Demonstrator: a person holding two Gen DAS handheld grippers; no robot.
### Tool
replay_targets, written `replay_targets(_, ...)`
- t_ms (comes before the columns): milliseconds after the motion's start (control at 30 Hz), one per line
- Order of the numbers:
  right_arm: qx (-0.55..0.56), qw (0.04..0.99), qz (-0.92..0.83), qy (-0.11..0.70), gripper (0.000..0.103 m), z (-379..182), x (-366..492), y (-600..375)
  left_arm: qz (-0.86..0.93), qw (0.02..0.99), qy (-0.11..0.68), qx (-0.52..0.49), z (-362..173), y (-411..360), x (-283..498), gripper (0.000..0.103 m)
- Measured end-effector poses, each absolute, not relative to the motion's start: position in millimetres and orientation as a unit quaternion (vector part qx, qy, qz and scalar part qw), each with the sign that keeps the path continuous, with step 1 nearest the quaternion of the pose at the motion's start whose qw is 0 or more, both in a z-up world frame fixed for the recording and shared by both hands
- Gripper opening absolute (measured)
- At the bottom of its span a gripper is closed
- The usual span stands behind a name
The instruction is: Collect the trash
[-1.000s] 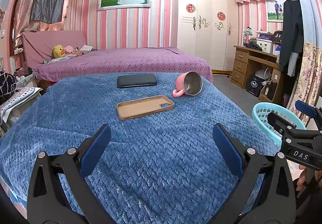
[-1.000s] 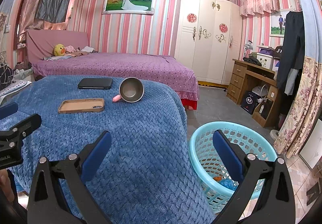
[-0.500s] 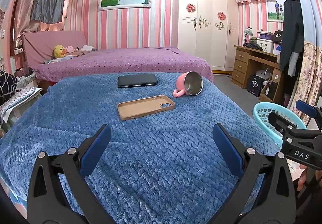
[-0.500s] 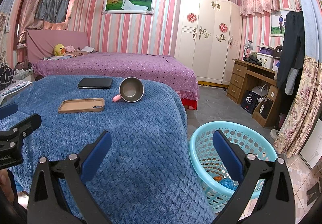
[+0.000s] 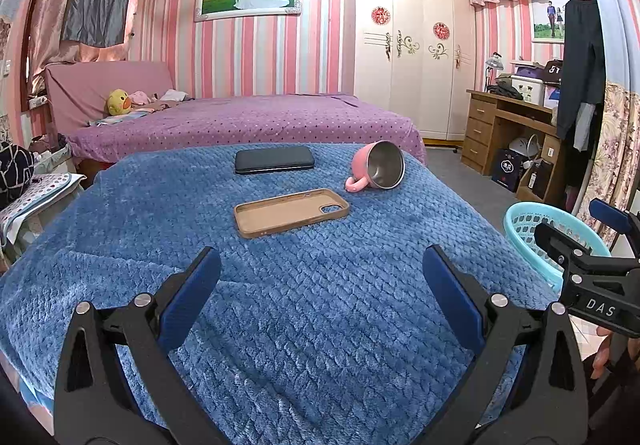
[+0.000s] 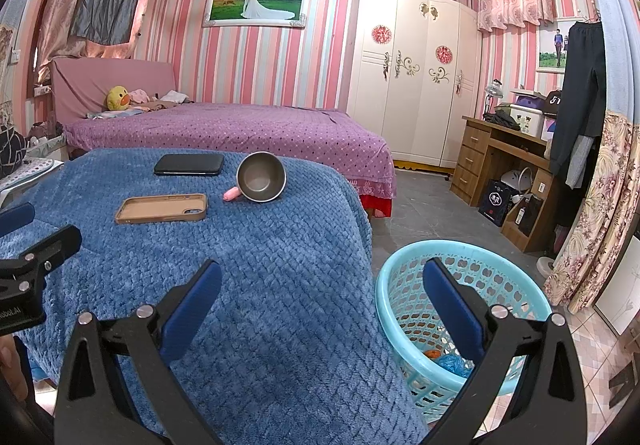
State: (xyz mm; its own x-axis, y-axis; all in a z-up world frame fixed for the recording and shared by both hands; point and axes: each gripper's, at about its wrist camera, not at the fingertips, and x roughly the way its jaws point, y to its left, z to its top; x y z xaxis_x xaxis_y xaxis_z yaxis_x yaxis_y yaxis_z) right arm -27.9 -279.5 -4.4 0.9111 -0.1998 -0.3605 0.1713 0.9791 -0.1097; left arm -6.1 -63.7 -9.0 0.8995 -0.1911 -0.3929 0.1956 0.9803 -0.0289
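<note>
Both sets of fingers are spread wide with nothing between them: the left gripper [image 5: 320, 285] hangs over the near part of a blue waffle-knit blanket [image 5: 300, 325], and the right gripper [image 6: 320, 289] sits at the blanket's right edge, one blue pad over the fabric and the other in front of a light blue plastic basket [image 6: 516, 309]. That basket is round with a perforated lattice wall and stands on the floor just beside the covered surface; down in the bottom you can make out a bit of trash [image 6: 446, 361], something crumpled blue plus a small orange piece, too small to say what exactly. Out on the blanket there's a tan phone case [image 5: 291, 212] lying flat with its hollow side up, long axis running roughly left to right, camera cutout at the right end. Behind it, a black phone [image 5: 274, 160] lies flat with the same left-right orientation. To the right of those, a pink mug [image 5: 376, 169] with a shiny metal inside is tipped on its side, mouth facing toward the cameras, handle down on the blanket. All three sit apart from each other and well ahead of both grippers. The fuzzy blanket drapes down over the right edge next to the basket.
</note>
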Motion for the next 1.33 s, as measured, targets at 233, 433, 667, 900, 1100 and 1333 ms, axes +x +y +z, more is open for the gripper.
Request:
replay_targets(233,-0.037,0.977,-0.095,0.188,0.098,-5.3,-27.5,-279.4,-0.097,0.975,0.202,0.007,-10.1,-63.1,-4.6,0.098)
replay_targets(433,-0.037,0.977,-0.096,0.189,0.098,-6.1,-27.0,-279.0,-0.097,0.975,0.202,0.006,-10.3,-62.1,-3.8,0.098)
replay_targets(667,-0.038,0.976,-0.096,0.192,0.098,-8.9,-25.4,-276.7,-0.095,0.975,0.203,0.005,-11.6,-61.6,-1.5,0.098)
replay_targets(900,-0.039,0.976,-0.096,0.193,0.098,-10.5,-24.6,-274.6,-0.094,0.975,0.203,0.005,-11.6,-61.2,-1.3,0.098)
replay_targets(1100,-0.039,0.976,-0.096,0.193,0.098,-9.9,-24.5,-275.1,-0.095,0.974,0.203,0.004,-11.5,-61.3,-1.4,0.098)
replay_targets(1333,-0.039,0.976,-0.096,0.193,0.098,-9.8,-24.5,-275.2,-0.095,0.974,0.204,0.005,-10.9,-61.6,-2.3,0.098)
